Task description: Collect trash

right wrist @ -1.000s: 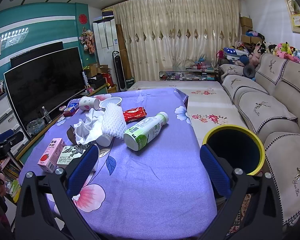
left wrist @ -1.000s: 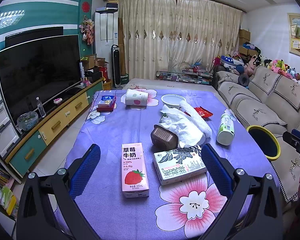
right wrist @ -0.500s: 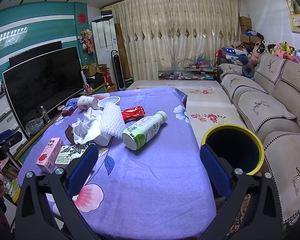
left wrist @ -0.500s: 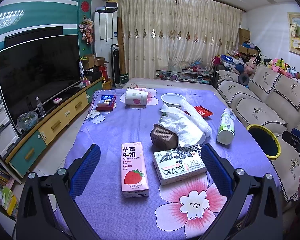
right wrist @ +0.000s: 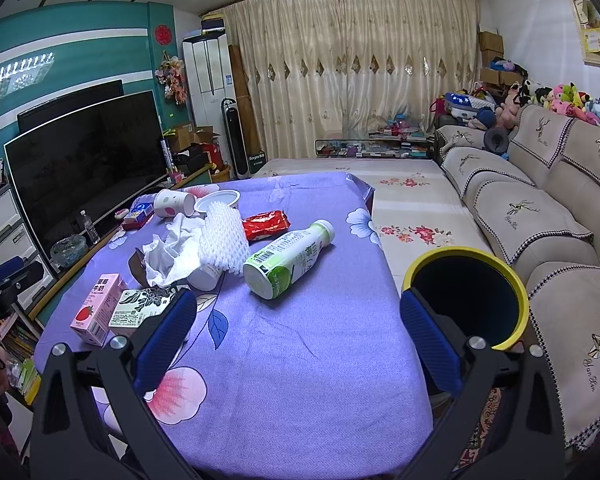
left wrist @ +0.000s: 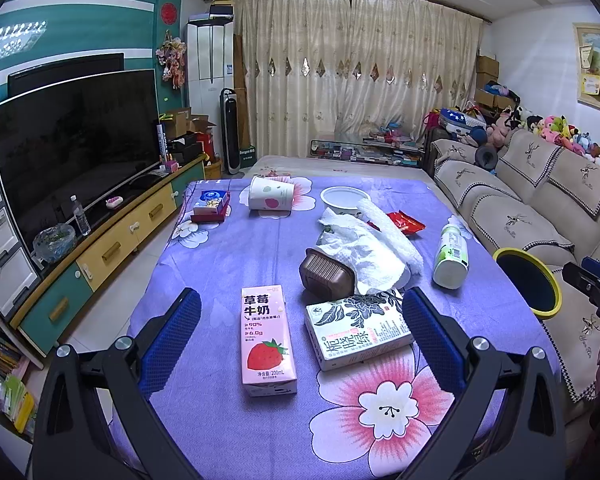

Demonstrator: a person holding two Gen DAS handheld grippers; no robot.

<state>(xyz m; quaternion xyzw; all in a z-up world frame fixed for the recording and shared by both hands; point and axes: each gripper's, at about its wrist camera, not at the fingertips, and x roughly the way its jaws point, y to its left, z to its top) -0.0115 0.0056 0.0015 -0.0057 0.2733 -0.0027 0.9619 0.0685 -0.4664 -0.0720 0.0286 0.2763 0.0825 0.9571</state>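
Trash lies on a purple flowered tablecloth (left wrist: pixel 228 248). A pink strawberry milk carton (left wrist: pixel 266 338) and a black-and-white carton (left wrist: pixel 358 328) lie flat between the fingers of my open left gripper (left wrist: pixel 300 320). Behind them sit a brown tub (left wrist: pixel 326 276), crumpled white paper (left wrist: pixel 360 244), foam netting (right wrist: pixel 222 244), a red wrapper (right wrist: pixel 266 224) and a green-and-white bottle (right wrist: pixel 288 258) on its side. My right gripper (right wrist: pixel 296 328) is open above bare cloth, near the bottle. A black bin with a yellow rim (right wrist: pixel 466 300) stands just right of the table.
A paper cup (left wrist: pixel 270 198), a white bowl (left wrist: pixel 344 198) and a small blue-and-red box (left wrist: pixel 212 206) lie at the table's far end. A TV on a low cabinet (left wrist: pixel 72 156) runs along the left. A beige sofa (right wrist: pixel 532 216) lines the right.
The right wrist view has drifted slightly, so the bottle and the table sit a little farther away. The left gripper has barely moved. Both stay open.
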